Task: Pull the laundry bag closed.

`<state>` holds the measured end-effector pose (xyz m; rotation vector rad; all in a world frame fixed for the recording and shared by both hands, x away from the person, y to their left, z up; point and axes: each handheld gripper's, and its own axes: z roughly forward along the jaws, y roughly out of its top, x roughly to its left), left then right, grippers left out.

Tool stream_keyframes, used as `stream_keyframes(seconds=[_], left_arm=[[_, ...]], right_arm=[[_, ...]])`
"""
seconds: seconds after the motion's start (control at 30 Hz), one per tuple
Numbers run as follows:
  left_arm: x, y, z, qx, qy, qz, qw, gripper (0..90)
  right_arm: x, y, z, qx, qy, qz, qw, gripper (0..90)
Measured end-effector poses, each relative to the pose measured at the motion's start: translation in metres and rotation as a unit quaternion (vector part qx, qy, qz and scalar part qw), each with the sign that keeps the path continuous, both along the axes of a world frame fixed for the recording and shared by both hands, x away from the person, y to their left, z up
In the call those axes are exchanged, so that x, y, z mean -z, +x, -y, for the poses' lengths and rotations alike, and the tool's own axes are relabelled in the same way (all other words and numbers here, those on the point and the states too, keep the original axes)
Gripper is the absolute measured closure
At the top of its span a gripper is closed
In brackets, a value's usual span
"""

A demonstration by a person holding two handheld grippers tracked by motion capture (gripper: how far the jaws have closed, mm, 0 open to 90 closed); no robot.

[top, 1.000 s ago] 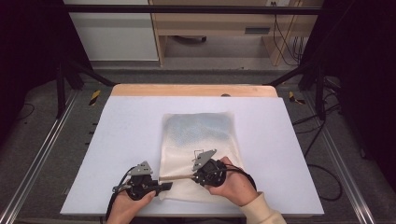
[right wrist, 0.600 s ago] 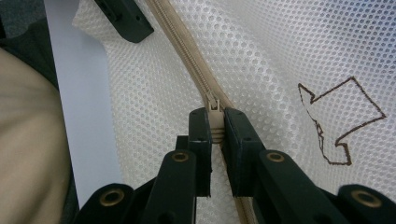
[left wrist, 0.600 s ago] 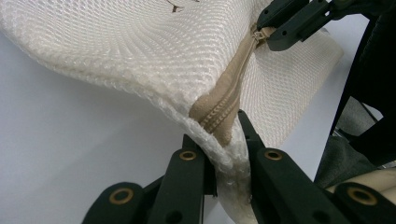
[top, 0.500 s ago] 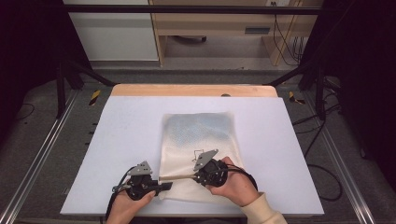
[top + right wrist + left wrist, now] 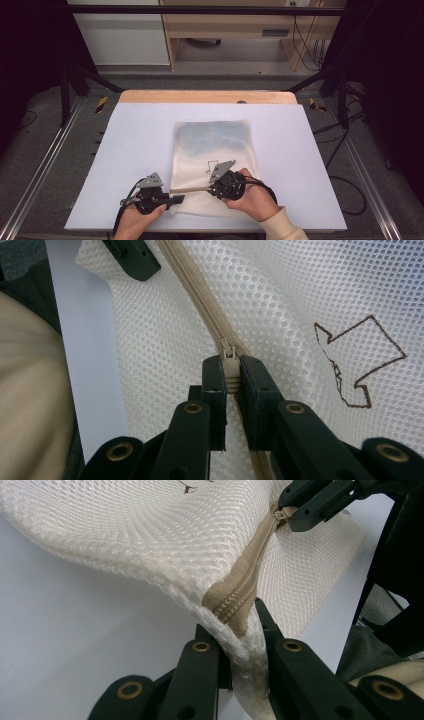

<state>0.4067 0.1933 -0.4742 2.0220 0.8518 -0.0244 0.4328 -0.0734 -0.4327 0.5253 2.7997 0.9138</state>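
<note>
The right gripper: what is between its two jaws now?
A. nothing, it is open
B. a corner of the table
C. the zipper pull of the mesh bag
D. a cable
C: in the right gripper view the right gripper is closed on the zipper pull of the white mesh bag.

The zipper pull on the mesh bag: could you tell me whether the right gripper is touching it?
Touching. The right gripper view shows the right gripper shut on the zipper pull of the mesh bag, both black jaws pressed against its sides with no gap.
</note>
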Motion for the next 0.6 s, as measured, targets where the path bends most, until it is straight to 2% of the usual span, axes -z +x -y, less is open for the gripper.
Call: stream_keyframes(seconds=[0.6], left_arm=[[-0.0014,0.0011,-0.0026,-0.003,-0.003,0.002,1.0,84.1]], right_arm=[[-0.0006,-0.001,0.0079,0.01,0.004,0.001,0.9999,82.0]])
